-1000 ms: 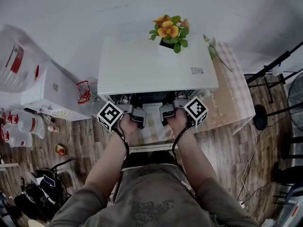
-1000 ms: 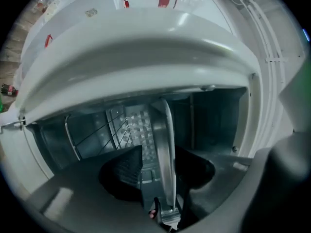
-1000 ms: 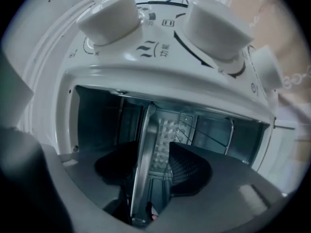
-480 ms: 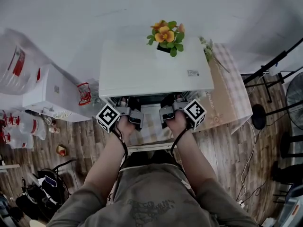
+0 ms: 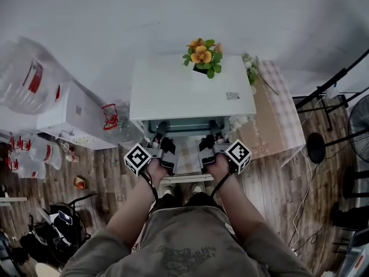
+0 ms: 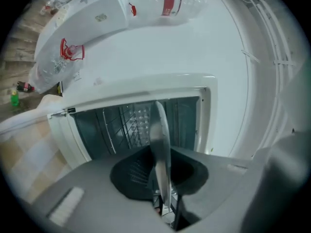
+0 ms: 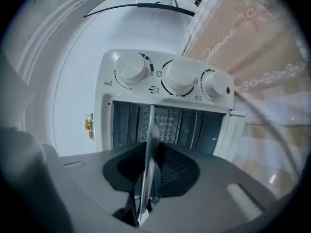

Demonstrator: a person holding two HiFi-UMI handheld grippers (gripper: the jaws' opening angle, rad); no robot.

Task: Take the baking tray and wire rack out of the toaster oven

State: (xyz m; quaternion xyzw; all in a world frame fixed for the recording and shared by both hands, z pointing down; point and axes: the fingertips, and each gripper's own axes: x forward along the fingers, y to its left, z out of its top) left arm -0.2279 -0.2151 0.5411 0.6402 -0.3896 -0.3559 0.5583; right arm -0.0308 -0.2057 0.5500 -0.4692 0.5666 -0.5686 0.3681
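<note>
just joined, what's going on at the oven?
A person has the left gripper and the right gripper both clamped on the near edge of the baking tray, at the open toaster oven. The right jaws have just been closing onto that edge. The wire rack sits inside.

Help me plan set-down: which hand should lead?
Right, probably: left gripper and right gripper both clamp the baking tray, the right having just closed, but the cloth-covered table lies on its side.
</note>
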